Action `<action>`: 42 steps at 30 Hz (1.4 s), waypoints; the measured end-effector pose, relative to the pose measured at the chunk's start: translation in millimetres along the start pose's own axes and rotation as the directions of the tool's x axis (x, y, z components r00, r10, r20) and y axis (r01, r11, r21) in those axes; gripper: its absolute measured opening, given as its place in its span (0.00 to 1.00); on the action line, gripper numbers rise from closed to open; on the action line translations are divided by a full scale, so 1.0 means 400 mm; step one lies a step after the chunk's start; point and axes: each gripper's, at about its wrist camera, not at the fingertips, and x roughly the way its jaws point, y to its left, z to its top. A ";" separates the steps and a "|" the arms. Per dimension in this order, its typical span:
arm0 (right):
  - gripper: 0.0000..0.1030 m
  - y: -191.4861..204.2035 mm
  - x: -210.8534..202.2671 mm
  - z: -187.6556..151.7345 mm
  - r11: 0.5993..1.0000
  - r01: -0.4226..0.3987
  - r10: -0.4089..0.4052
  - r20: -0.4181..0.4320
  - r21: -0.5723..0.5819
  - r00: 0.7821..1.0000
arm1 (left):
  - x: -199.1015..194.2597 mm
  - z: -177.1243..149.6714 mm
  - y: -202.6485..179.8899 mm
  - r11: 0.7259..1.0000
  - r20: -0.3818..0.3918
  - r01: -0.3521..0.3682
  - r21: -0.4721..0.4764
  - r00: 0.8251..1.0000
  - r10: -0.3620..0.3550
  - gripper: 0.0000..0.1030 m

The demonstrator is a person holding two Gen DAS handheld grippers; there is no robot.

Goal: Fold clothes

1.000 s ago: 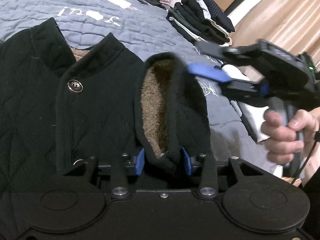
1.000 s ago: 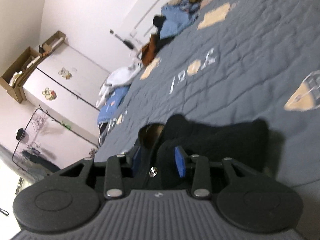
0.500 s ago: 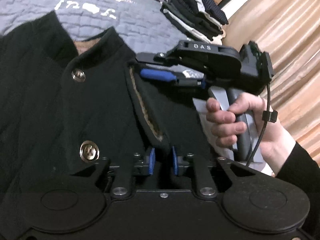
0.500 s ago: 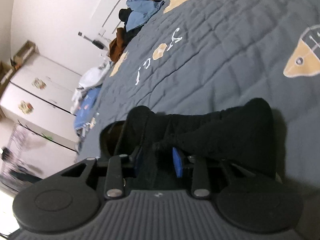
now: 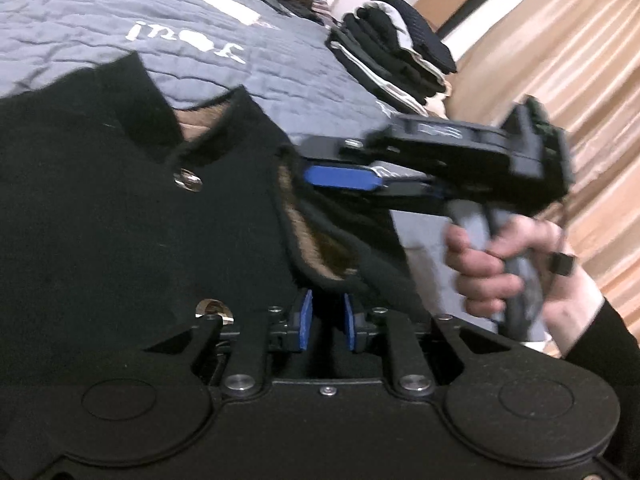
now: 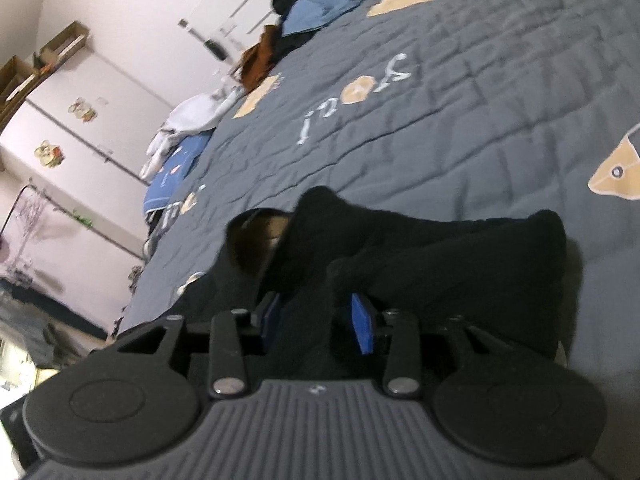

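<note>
Jacket (image 5: 120, 220): black matt cloth, slightly napped; lining (image 5: 304, 236) brown, furry pile. Snap buttons (image 5: 187, 179): shiny metal.

Bedspread (image 6: 500, 92): grey-blue quilted cloth, matt, stitched in squares w/ tan and white appliqué patches.

Left gripper (image 5: 325, 326): matt black plastic body, fine-grained; blue pads (image 5: 306, 326) smooth, rubber-like; pivot screws bright metal.

Right gripper (image 6: 318, 326): same black plastic, blue pads; top plate grey, ribbed. Handle in left wrist view grey, smooth.

Curtain (image 5: 580, 60): tan cloth w/ soft sheen. Folded stack (image 5: 396, 64): dark and pale cloth, matt.
</note>
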 end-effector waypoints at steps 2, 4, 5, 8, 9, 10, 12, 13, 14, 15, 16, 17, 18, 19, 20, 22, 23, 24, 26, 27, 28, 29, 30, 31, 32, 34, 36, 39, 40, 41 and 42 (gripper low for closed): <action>0.38 0.011 -0.019 -0.006 1.000 -0.011 0.011 -0.002 -0.010 1.000 | -0.026 0.011 0.010 1.000 0.036 -0.004 -0.011 0.999 0.005 0.18; 0.38 0.022 -0.037 -0.012 1.000 -0.022 0.022 -0.004 -0.019 1.000 | -0.048 0.021 0.019 1.000 0.065 -0.008 -0.022 0.998 0.010 0.18; 0.38 0.025 -0.048 -0.016 0.999 -0.028 0.027 -0.007 -0.022 1.000 | -0.057 0.024 0.024 1.000 0.075 -0.011 -0.029 0.997 0.013 0.19; 0.38 0.035 -0.082 -0.027 0.998 -0.046 0.045 -0.013 -0.032 0.999 | -0.083 0.033 0.039 0.999 0.102 -0.018 -0.046 0.995 0.022 0.20; 0.38 0.038 -0.090 -0.034 0.998 -0.054 0.054 -0.017 -0.035 0.998 | -0.090 0.034 0.044 0.999 0.107 -0.019 -0.048 0.994 0.024 0.20; 0.38 0.042 -0.098 -0.041 0.997 -0.063 0.062 -0.021 -0.037 0.998 | -0.098 0.036 0.048 0.999 0.112 -0.020 -0.050 0.993 0.026 0.20; 0.38 0.050 -0.101 -0.062 0.996 -0.083 0.081 -0.046 -0.043 0.996 | -0.109 0.038 0.050 0.999 0.116 -0.022 -0.047 0.993 0.027 0.21; 0.39 0.052 -0.098 -0.073 0.995 -0.092 0.089 -0.058 -0.043 0.994 | -0.113 0.039 0.051 0.999 0.118 -0.024 -0.046 0.993 0.029 0.21; 0.39 0.052 -0.091 -0.085 0.994 -0.106 0.103 -0.072 -0.035 0.992 | -0.114 0.039 0.052 0.999 0.118 -0.025 -0.048 0.993 0.031 0.21; 0.39 0.052 -0.084 -0.098 0.993 -0.119 0.117 -0.086 -0.025 0.989 | -0.117 0.038 0.051 0.999 0.119 -0.024 -0.047 0.992 0.030 0.21; 0.39 0.050 -0.076 -0.110 0.992 -0.123 0.121 -0.098 -0.019 0.988 | -0.119 0.037 0.049 0.999 0.120 -0.023 -0.046 0.992 0.028 0.21; 0.39 0.045 -0.064 -0.120 0.994 -0.113 0.111 -0.111 -0.010 0.988 | -0.122 0.035 0.048 0.999 0.121 -0.022 -0.045 0.992 0.027 0.21; 0.39 0.039 -0.053 -0.130 0.995 -0.102 0.101 -0.124 -0.001 0.987 | -0.125 0.034 0.046 0.999 0.122 -0.020 -0.044 0.992 0.026 0.21; 0.39 0.031 -0.038 -0.139 0.996 -0.086 0.087 -0.133 0.010 0.987 | -0.127 0.032 0.045 0.999 0.122 -0.020 -0.042 0.992 0.025 0.21; 0.39 0.022 -0.024 -0.149 0.997 -0.069 0.072 -0.142 0.021 0.987 | -0.129 0.030 0.043 0.999 0.123 -0.019 -0.039 0.992 0.024 0.21; 0.39 0.008 -0.001 -0.164 0.997 -0.064 0.068 -0.136 0.038 0.988 | -0.133 0.026 0.042 0.999 0.122 -0.020 -0.035 0.992 0.024 0.22; 0.39 0.004 0.005 -0.166 0.997 -0.068 0.073 -0.127 0.045 0.989 | -0.135 0.024 0.044 0.999 0.123 -0.024 -0.037 0.992 0.028 0.24; 0.39 0.001 0.010 -0.168 0.996 -0.073 0.079 -0.117 0.053 0.990 | -0.138 0.022 0.046 0.999 0.123 -0.029 -0.040 0.992 0.033 0.26; 0.39 0.000 0.012 -0.166 0.995 -0.077 0.083 -0.111 0.056 0.990 | -0.144 0.020 0.051 0.998 0.126 -0.036 -0.044 0.991 0.042 0.27; 0.39 0.000 0.014 -0.164 0.995 -0.079 0.085 -0.108 0.057 0.991 | -0.147 0.020 0.054 0.998 0.129 -0.041 -0.047 0.991 0.046 0.27; 0.39 0.003 0.014 -0.164 0.996 -0.076 0.081 -0.109 0.050 0.991 | -0.151 0.019 0.056 0.998 0.130 -0.043 -0.048 0.990 0.049 0.27; 0.39 0.007 0.012 -0.163 0.996 -0.072 0.077 -0.108 0.043 0.991 | -0.156 0.018 0.057 0.998 0.133 -0.046 -0.048 0.990 0.052 0.27; 0.39 0.015 0.011 -0.162 0.997 -0.069 0.073 -0.109 0.037 0.991 | -0.162 0.017 0.058 0.998 0.136 -0.049 -0.048 0.989 0.055 0.28; 0.39 0.020 0.006 -0.160 0.997 -0.068 0.072 -0.107 0.036 0.992 | -0.168 0.017 0.059 0.997 0.140 -0.054 -0.048 0.988 0.060 0.30; 0.40 0.021 0.000 -0.156 0.997 -0.071 0.075 -0.104 0.043 0.992 | -0.174 0.015 0.059 0.997 0.144 -0.062 -0.045 0.987 0.068 0.34; 0.40 0.030 -0.019 -0.150 0.997 -0.073 0.076 -0.090 0.035 0.993 | -0.187 0.012 0.062 0.996 0.156 -0.076 -0.039 0.984 0.081 0.40; 0.40 0.041 -0.043 -0.145 0.997 -0.072 0.073 -0.063 0.012 0.995 | -0.201 0.008 0.067 0.995 0.165 -0.090 -0.038 0.982 0.095 0.44; 0.40 0.064 -0.074 -0.138 0.998 -0.069 0.069 -0.020 0.006 0.997 | -0.224 0.001 0.078 0.993 0.181 -0.110 -0.048 0.977 0.117 0.49; 0.40 0.078 -0.078 -0.138 0.998 -0.061 0.061 -0.006 -0.006 0.998 | -0.234 -0.002 0.081 0.992 0.189 -0.118 -0.052 0.974 0.126 0.50; 0.40 0.092 -0.082 -0.139 0.998 -0.052 0.053 0.008 -0.019 0.999 | -0.243 -0.004 0.084 0.990 0.197 -0.127 -0.055 0.971 0.135 0.50; 0.40 0.106 -0.086 -0.140 0.999 -0.044 0.044 0.021 -0.031 0.999 | -0.253 -0.007 0.087 0.990 0.203 -0.131 -0.058 0.969 0.140 0.50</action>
